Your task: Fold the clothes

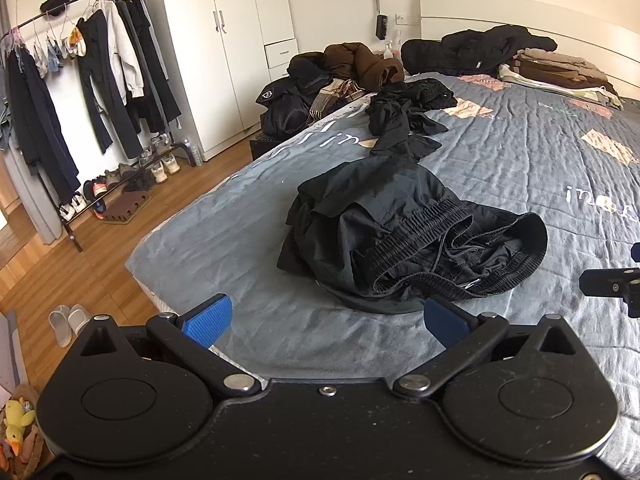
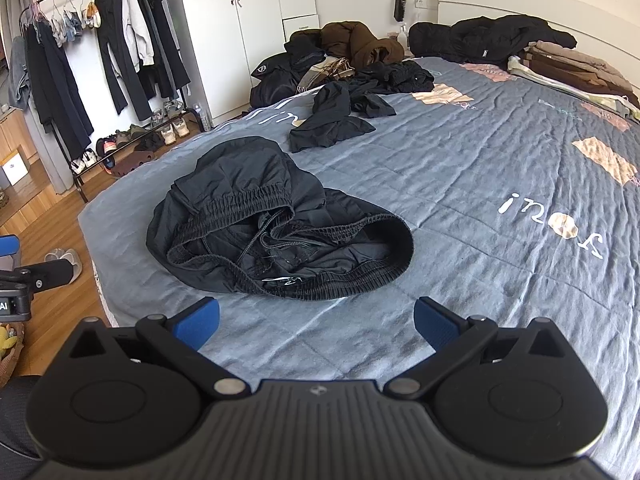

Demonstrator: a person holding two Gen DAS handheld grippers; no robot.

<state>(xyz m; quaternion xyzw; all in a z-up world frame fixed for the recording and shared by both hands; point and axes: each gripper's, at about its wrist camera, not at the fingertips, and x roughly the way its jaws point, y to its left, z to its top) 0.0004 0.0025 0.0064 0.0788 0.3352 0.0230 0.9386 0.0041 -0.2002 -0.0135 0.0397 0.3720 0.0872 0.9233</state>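
A crumpled pair of black trousers with an elastic waistband (image 1: pixel 404 236) lies on the grey bedspread (image 1: pixel 520 160) near the bed's foot; it also shows in the right wrist view (image 2: pixel 280 228). My left gripper (image 1: pixel 326 320) is open and empty, just short of the trousers, its blue pads (image 1: pixel 210 322) wide apart. My right gripper (image 2: pixel 316 320) is open and empty, a little in front of the waistband. More loose black clothes (image 1: pixel 404 120) lie farther up the bed, also seen in the right wrist view (image 2: pixel 340 120).
Folded brown and beige clothes (image 1: pixel 560 74) and a black jacket (image 1: pixel 480 50) sit at the headboard. A pile of dark and brown garments (image 1: pixel 320 84) lies at the bed's left side. A clothes rack (image 1: pixel 80 92) with shoes stands on the wooden floor at left. Slippers (image 1: pixel 68 322) lie by the bed corner.
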